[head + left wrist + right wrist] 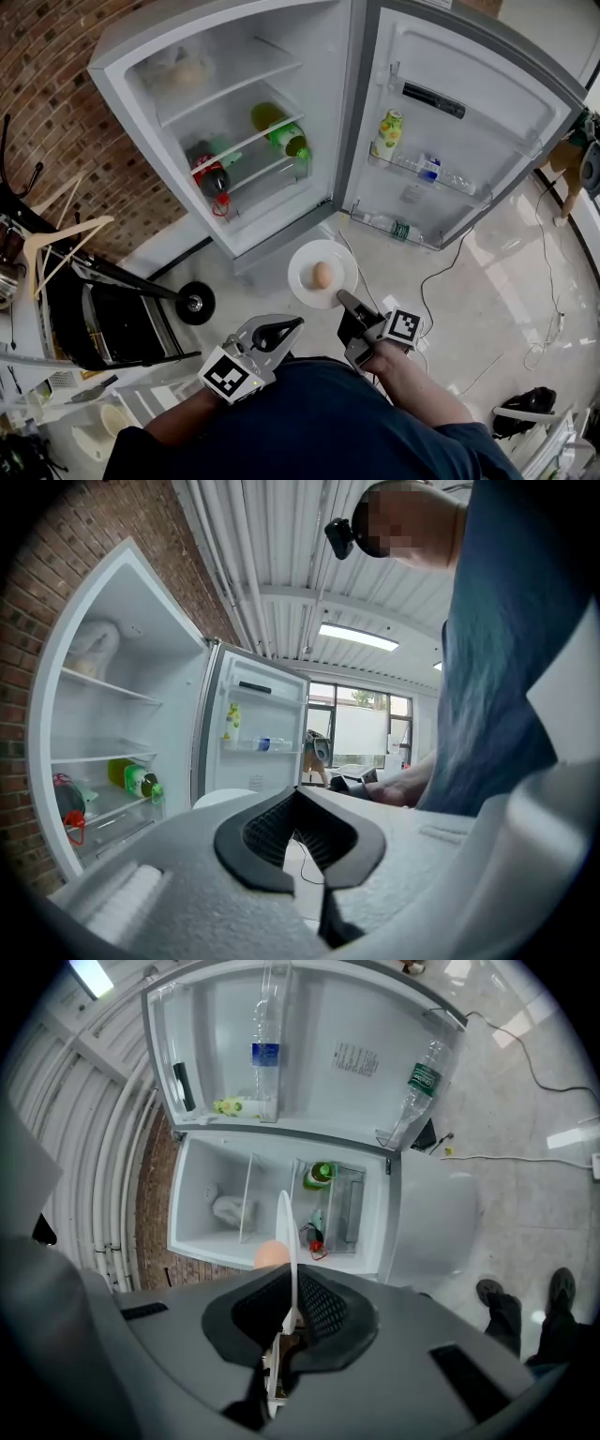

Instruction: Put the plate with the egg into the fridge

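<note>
A white plate (305,267) with a brown egg (322,275) on it hangs level above the floor, just in front of the open fridge (253,122). My right gripper (343,297) is shut on the plate's near rim. In the right gripper view the plate (284,1227) shows edge-on between the pads, with the egg (272,1253) to its left. My left gripper (292,324) is beside it to the left, lower, shut and holding nothing. In the left gripper view its tips (296,794) meet, and the plate (225,797) shows just beyond.
The fridge shelves hold green bottles (281,131) and a red-capped bottle (214,178). The open door (450,112) carries small bottles (387,131). A black cart (112,319) with wooden hangers (56,234) stands at the left. Cables (441,272) cross the floor. A bag (525,408) lies at right.
</note>
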{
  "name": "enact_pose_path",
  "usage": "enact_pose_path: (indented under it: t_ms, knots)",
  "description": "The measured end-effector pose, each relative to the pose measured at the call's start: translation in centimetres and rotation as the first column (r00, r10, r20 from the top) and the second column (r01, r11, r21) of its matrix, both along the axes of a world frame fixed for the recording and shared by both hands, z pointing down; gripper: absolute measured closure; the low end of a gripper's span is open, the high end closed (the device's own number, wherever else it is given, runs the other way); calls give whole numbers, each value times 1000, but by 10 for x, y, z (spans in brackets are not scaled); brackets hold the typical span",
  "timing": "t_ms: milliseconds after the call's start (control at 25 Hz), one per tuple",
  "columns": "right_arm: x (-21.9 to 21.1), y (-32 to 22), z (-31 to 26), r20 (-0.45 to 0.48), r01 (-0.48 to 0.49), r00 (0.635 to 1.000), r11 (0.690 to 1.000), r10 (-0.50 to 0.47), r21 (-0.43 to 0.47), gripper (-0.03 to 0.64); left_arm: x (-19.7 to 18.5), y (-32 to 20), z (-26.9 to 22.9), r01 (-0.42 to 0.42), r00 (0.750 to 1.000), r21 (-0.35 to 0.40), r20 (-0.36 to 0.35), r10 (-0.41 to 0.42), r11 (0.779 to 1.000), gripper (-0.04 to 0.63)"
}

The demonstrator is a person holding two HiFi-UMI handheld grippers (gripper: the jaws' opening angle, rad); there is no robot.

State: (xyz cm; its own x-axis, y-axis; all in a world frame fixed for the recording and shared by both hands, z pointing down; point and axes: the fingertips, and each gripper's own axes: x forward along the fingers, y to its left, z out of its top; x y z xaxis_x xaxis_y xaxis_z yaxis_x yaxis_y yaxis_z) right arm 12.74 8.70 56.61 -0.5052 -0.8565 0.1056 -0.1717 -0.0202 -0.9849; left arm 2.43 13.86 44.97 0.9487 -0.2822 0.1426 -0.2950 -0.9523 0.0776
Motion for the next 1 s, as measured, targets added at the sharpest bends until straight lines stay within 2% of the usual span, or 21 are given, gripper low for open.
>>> enact_pose_path:
  t_ms: [200,320,720,1000]
  knots:
    - [2,-28,1,-28,-17,999,1000,17,-1,598,-2,-29,3,-12,999,-20,-31,11,1000,592]
    - [-4,-48,-5,-16,-27,1000,1000,27,-1,598,-5,-55,-1,-29,998,2,-48,29,1000,592]
    - [-31,-142,-16,2,-77,997,997,77,-4,598,-35,-153,-15,-67,996,31,-62,69,997,591]
    - [-47,-196,-19,14,-124,992,992,125,-14,597,-57,-201,-15,-107,992,29,-64,108,994,592]
